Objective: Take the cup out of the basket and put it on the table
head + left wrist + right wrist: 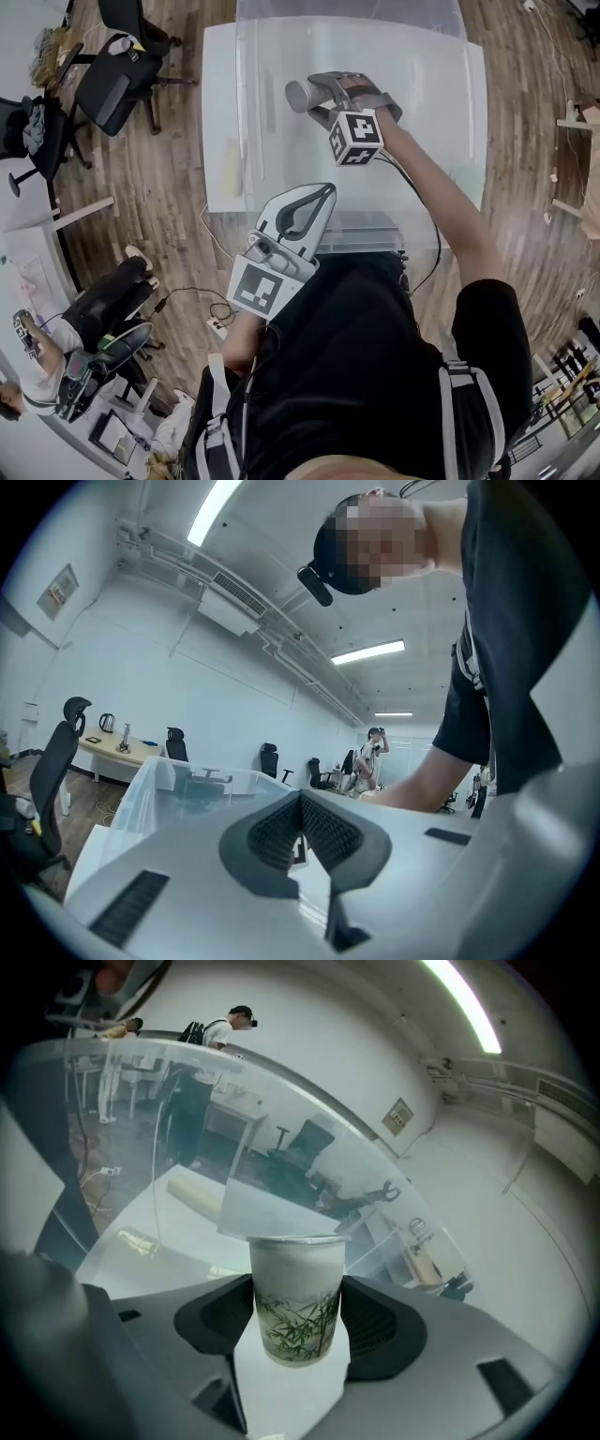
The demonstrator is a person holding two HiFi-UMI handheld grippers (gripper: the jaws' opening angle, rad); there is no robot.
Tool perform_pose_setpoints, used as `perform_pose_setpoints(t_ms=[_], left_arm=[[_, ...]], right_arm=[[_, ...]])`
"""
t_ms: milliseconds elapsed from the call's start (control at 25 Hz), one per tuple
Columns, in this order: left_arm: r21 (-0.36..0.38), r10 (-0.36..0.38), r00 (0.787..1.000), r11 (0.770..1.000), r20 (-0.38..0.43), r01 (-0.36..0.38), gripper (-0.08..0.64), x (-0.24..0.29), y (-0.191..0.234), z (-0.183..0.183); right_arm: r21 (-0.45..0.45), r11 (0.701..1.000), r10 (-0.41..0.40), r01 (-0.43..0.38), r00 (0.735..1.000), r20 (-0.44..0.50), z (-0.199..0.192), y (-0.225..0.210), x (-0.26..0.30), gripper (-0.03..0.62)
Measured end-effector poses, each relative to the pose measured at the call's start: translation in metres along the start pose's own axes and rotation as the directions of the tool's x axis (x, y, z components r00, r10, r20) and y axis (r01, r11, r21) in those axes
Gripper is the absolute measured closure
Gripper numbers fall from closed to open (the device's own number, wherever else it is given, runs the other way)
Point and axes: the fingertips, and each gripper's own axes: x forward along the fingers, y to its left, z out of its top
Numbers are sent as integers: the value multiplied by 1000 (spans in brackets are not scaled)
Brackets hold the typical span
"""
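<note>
My right hand-held gripper [298, 1324] pinched the white paper cup with green bamboo print [298, 1283] low on its wall, within the clear plastic basket [178, 1101] on the white worktop [220, 112]. The cup seemed light, thin and crushable, so it wanted a gentle squeeze. My left hand-held gripper [302, 822] was pressed together, empty.

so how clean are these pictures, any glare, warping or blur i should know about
Head view: strongly fisheyed, table edges bow, evenly lit. Left gripper view: round black vignette, ceiling light strip blown out, a mosaic patch top centre. Right gripper view: cup sharp, clear basket wall shows reflections, a second light strip glares top right.
</note>
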Motion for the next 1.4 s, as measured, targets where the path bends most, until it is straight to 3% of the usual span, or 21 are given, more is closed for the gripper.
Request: perform_pose_setpoints(t_ms=[280, 480, 720, 880, 1040, 1120, 1240, 1400], left_arm=[[20, -21, 1000, 1000, 21, 21, 541, 6, -20, 7], [26, -21, 999, 999, 34, 20, 541, 8, -32, 9], [35, -10, 999, 999, 51, 9, 541, 12, -40, 14], [45, -1, 993, 999, 116, -4, 541, 17, -42, 26], [59, 1, 995, 998, 98, -7, 541, 24, -50, 25], [64, 2, 996, 998, 87, -7, 541, 28, -55, 24], [64, 10, 996, 998, 84, -16, 541, 36, -62, 23], [60, 20, 995, 998, 101, -26, 541, 43, -74, 24]], right_arm=[[65, 994, -99, 93, 990, 101, 25, -22, -80, 293], [216, 966, -182, 144, 968, 170, 32, -35, -140, 293], [425, 891, -288, 159, 923, 257, 41, -38, -209, 293], [482, 860, -330, 168, 903, 274, 41, -28, -238, 294], [543, 824, -378, 160, 869, 318, 42, -20, -270, 293], [596, 789, -417, 150, 843, 340, 42, -18, -288, 293], [700, 704, -505, 121, 778, 373, 41, -16, -315, 295], [745, 664, -524, 71, 755, 395, 33, 1, -333, 295]])
